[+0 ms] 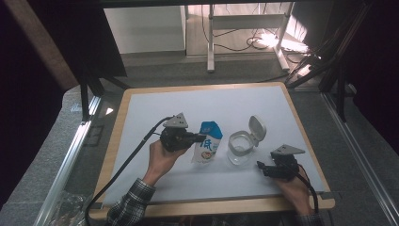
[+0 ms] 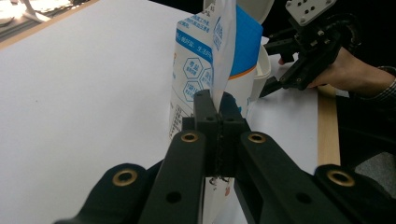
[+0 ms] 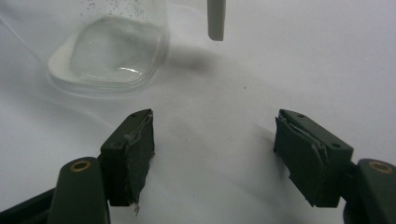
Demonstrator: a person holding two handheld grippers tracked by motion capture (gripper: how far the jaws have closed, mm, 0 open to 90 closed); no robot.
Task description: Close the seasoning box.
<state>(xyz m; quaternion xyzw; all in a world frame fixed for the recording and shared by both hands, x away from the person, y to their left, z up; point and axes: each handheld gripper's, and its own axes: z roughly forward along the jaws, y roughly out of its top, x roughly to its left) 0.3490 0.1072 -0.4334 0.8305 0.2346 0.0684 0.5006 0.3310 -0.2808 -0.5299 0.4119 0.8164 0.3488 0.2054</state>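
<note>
Right gripper: 2 black jaws spread apart over white table. Clear container base beyond, upper left; hinged lid edge hanging alongside.

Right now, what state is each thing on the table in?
Pouch: upright, its edge pinched.
Left gripper: fingers shut on the pouch.
Clear jar: upright, on the mat.
Jar lid: flipped open, tilted back.
Right gripper: fingers open, holding nothing, short of the jar.

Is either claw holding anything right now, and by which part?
The left claw is shut on the pouch, pinching its sealed side edge. The right claw is open and holds nothing.
</note>
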